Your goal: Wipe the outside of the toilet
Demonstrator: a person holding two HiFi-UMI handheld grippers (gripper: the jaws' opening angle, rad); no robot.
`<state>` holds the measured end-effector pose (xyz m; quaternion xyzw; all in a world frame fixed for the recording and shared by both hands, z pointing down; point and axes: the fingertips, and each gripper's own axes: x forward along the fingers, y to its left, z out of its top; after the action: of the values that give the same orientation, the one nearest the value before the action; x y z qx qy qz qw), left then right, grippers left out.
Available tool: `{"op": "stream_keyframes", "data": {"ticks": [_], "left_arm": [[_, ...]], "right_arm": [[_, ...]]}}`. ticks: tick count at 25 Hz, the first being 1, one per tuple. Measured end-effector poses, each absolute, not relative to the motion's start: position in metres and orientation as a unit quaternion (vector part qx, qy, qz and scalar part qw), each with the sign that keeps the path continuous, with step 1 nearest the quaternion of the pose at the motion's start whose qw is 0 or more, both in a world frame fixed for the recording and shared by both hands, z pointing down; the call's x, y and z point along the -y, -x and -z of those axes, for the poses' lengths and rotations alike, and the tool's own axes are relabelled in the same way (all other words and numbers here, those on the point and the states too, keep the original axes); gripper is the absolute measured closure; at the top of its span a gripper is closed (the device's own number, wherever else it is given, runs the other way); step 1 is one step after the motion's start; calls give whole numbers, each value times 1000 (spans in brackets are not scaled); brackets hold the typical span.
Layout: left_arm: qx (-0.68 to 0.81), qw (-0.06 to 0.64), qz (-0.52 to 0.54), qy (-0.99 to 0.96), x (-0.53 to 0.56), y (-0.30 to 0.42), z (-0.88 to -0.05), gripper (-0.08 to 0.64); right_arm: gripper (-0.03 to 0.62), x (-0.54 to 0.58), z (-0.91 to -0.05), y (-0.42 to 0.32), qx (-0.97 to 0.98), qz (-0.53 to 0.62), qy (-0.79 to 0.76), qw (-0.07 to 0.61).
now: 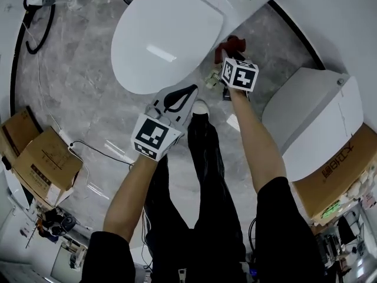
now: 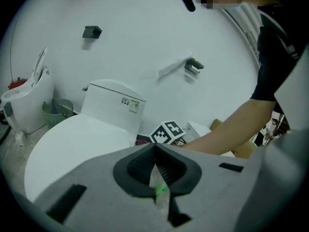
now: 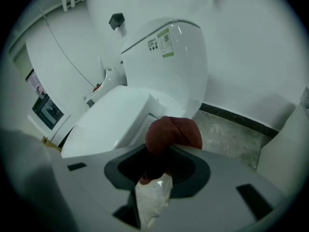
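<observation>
- Head view: the glossy white toilet (image 1: 168, 43) stands ahead of you, lid down. Your right gripper (image 1: 227, 56) holds a red cloth (image 1: 231, 42) just beside its flank.
- Left gripper view: your left gripper (image 2: 155, 148) has its jaws pressed together with nothing between them, and the lid lies beyond.
- Right gripper view: the jaws are clamped on the bunched cloth, and the tank rises behind.

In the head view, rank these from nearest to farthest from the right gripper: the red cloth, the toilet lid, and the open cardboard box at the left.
1. The red cloth: clamped in the right gripper itself.
2. The toilet lid: just to that gripper's left.
3. The cardboard box: far off, by the picture's left edge.
</observation>
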<state>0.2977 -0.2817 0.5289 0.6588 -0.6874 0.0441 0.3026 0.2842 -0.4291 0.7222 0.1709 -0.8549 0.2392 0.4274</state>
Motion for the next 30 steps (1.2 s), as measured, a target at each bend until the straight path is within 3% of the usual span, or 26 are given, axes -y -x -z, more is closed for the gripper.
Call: {"op": "stream_keyframes", "data": {"ticks": [8,19,30], "left_arm": [[691,306,-31,-654,247,-299,-571,560],[709,292,-36,-641,180,-278,-594,560],[729,292,-35,-619,102,-253,-613,560]], "right_arm": [[468,429,-762,-269,858,-220,-163,435],[472,364,-766,-277,877,-136,-103,448],[474,285,-770,-296,877,-128,-92,453]]}}
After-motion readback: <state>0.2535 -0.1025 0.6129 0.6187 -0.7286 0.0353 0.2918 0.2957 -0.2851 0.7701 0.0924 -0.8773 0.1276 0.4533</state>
